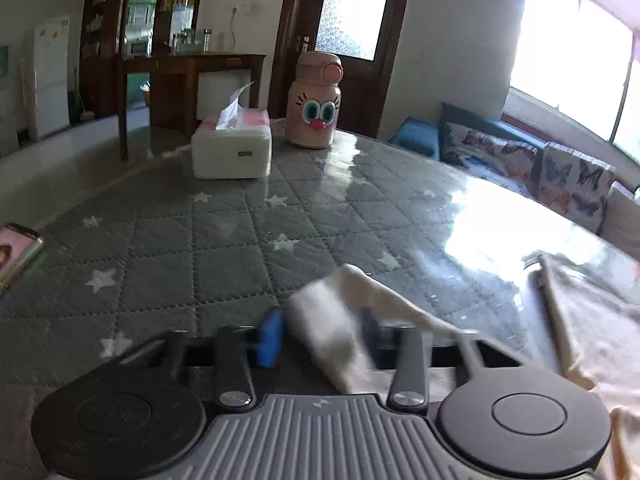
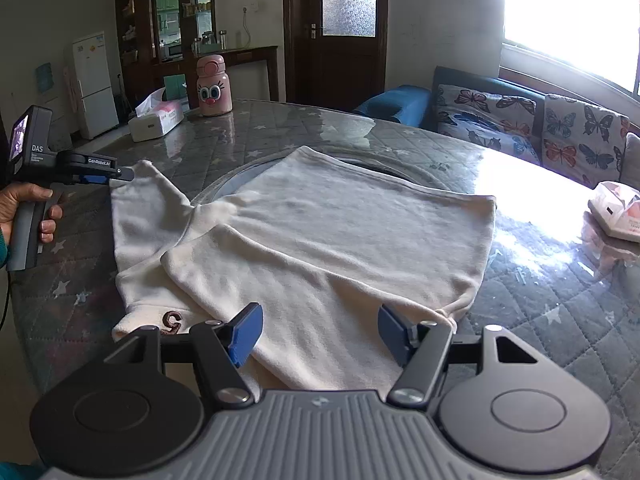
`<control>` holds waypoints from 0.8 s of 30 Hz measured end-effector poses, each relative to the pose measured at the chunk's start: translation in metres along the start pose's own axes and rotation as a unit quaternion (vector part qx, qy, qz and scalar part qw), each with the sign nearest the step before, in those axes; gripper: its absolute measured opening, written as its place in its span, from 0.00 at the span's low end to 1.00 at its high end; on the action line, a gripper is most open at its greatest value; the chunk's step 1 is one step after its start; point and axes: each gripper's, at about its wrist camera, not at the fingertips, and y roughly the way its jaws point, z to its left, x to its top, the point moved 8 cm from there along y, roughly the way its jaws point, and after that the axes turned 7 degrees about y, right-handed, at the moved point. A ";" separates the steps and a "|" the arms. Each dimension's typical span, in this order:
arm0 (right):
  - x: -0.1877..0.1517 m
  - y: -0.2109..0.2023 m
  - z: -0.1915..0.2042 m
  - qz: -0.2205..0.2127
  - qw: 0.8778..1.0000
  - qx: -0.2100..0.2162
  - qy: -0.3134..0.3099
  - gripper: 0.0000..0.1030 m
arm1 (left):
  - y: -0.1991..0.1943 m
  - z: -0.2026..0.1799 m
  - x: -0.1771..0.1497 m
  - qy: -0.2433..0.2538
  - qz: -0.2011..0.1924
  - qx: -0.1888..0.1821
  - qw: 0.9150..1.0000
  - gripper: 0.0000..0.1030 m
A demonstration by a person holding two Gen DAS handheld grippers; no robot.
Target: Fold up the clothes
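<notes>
The cream garment (image 2: pixel 320 240) lies spread on the grey star-quilted table (image 2: pixel 540 300), well short of the pink bottle (image 2: pixel 214 86) at its far edge. The left gripper (image 1: pixel 320 332) pinches its sleeve cuff (image 1: pixel 332 332); the right gripper (image 2: pixel 320 332) hangs wide over its near edge, a butterfly-print sofa (image 2: pixel 560 128) behind.

My right gripper (image 2: pixel 320 334): two blue fingers (image 2: pixel 245 332) on black linkage arms with silver pivot screws, flanked by two black round housings, over a grey ribbed body bearing a small mark at its top edge. My left gripper (image 1: pixel 318 332), own camera: same build, its blue fingers blurred. Seen from the right wrist, the left gripper (image 2: pixel 120 174) is a dark handheld unit with a grey pistol handle, a small lit screen at the rear, white lettering "DAS" and what looks like "GenRobot.AI". A dark cable hangs below the handle. My left hand (image 2: pixel 28 210) shows a teal sleeve cuff.
</notes>
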 end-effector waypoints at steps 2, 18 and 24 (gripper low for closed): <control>0.000 -0.001 0.000 -0.001 1.000 -0.001 0.000 0.64 | -0.002 -0.001 0.000 -0.013 -0.002 -0.013 1.000 0.23; -0.001 -0.015 -0.017 -0.023 0.999 -0.009 0.023 0.64 | -0.104 -0.154 0.022 0.032 -0.064 -0.289 0.955 0.12; -0.007 -0.025 -0.029 -0.028 0.999 -0.019 0.037 0.64 | -0.130 -0.238 0.003 0.061 -0.033 -0.401 0.913 0.12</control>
